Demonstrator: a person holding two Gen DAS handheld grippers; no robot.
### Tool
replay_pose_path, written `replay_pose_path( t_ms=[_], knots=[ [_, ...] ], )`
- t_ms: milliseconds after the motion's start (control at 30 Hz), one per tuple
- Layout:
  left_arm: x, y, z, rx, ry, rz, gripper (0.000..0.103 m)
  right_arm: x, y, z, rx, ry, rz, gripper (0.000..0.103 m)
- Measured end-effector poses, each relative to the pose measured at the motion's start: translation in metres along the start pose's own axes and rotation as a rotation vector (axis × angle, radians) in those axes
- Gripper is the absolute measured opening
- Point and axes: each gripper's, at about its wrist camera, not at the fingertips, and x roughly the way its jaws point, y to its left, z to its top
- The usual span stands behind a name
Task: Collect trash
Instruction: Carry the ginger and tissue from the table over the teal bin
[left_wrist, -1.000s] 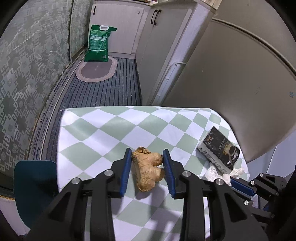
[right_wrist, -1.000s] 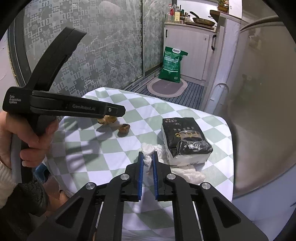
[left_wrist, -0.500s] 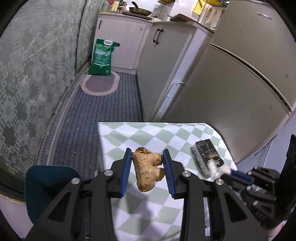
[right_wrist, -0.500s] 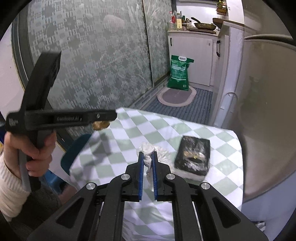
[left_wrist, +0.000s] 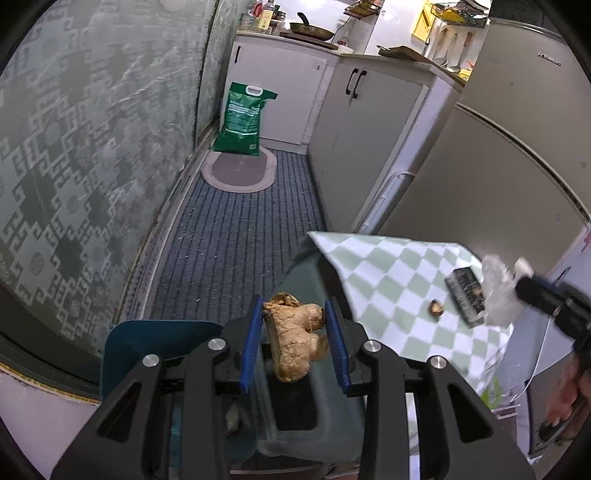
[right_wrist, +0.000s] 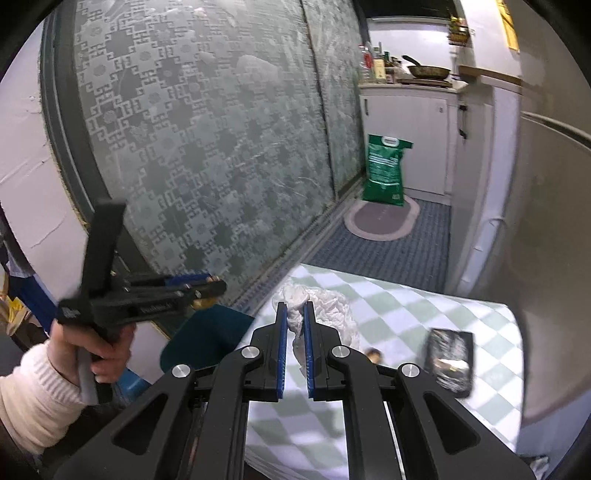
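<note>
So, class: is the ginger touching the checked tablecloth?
Apart. The left wrist view shows the ginger clamped in the left gripper, off the tablecloth's edge.

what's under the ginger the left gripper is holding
Under the ginger, held in the left gripper, sits a grey bin with a dark opening, beside a teal chair. The gripper's frame covers most of what is inside.

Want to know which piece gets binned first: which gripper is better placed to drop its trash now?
Probably the left gripper: its ginger hangs over the grey bin, while the right gripper holds its tissue above the table.
</note>
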Motion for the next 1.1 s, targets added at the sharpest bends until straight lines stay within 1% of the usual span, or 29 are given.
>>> replay_pose_path(
  t_ms=[100, 333, 500, 667, 700, 767, 933, 1033, 1100],
  knots=[
    [-0.001, 0.014, -0.009, 0.011, 0.012, 0.02, 0.036, 0.01, 0.016, 0.006, -0.013, 0.003, 0.025, 0.008],
    [0.015, 0.049, -0.036, -0.004, 0.075, 0.041, 0.036, 0.043, 0.046, 0.014, -0.029, 0.042, 0.08, 0.008],
    [0.025, 0.079, -0.051, -0.034, 0.115, 0.05, 0.036, 0.071, 0.066, 0.012, -0.047, 0.081, 0.105, 0.008],
    [0.03, 0.101, -0.061, -0.065, 0.132, 0.052, 0.036, 0.094, 0.08, 0.01, -0.055, 0.12, 0.127, 0.008],
    [0.031, 0.103, -0.062, -0.073, 0.137, 0.049, 0.035, 0.098, 0.083, 0.01, -0.057, 0.126, 0.13, 0.008],
    [0.032, 0.106, -0.064, -0.077, 0.147, 0.04, 0.021, 0.107, 0.089, 0.01, -0.064, 0.141, 0.137, 0.008],
    [0.029, 0.11, -0.073, -0.055, 0.154, 0.048, 0.021, 0.124, 0.103, 0.008, -0.079, 0.171, 0.152, 0.008],
    [0.029, 0.114, -0.079, -0.041, 0.183, 0.046, 0.018, 0.131, 0.111, 0.006, -0.092, 0.189, 0.162, 0.008],
    [0.03, 0.118, -0.083, -0.036, 0.196, 0.05, 0.018, 0.136, 0.116, 0.004, -0.103, 0.201, 0.164, 0.008]
  ],
)
